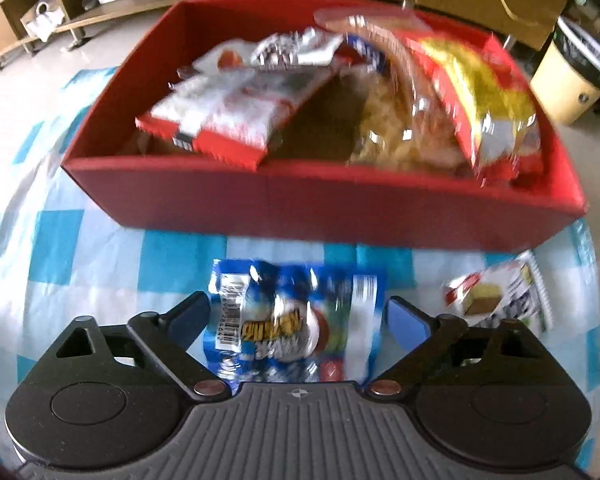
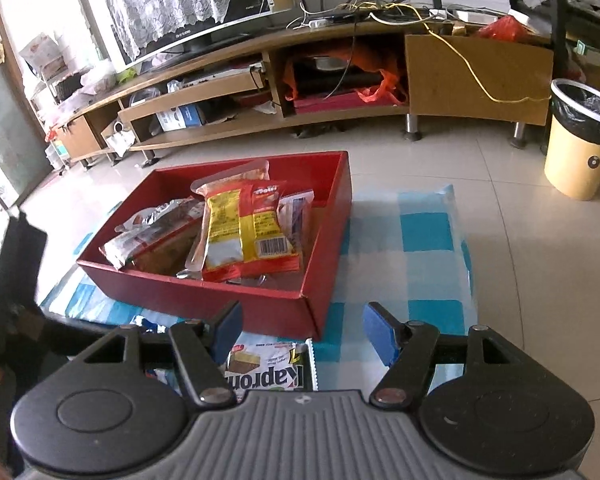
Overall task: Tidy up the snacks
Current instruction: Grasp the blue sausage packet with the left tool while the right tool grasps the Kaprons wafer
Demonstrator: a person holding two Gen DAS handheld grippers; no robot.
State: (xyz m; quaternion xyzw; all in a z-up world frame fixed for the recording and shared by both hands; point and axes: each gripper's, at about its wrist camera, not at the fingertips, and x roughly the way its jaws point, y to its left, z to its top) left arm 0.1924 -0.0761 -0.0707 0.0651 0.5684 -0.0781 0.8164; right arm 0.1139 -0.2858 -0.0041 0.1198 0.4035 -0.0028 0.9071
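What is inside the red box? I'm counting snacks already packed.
The red box holds a yellow-red bag, a red-white packet, a silver packet and a clear bag. Anything beneath them is hidden.

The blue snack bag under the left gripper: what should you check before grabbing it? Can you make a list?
1. Blue snack bag lies flat on the checked cloth, between the left gripper fingers: ok.
2. Fingers stand wide, not pressing the bag: ok.
3. Fingers low enough to touch the bag: cannot tell, picture is blurred.
4. Cake snack packet lies apart from the bag, clear of the grab: ok.
5. Red box has bare floor left in the middle for it: ok.
6. Right gripper open and holding nothing: ok.
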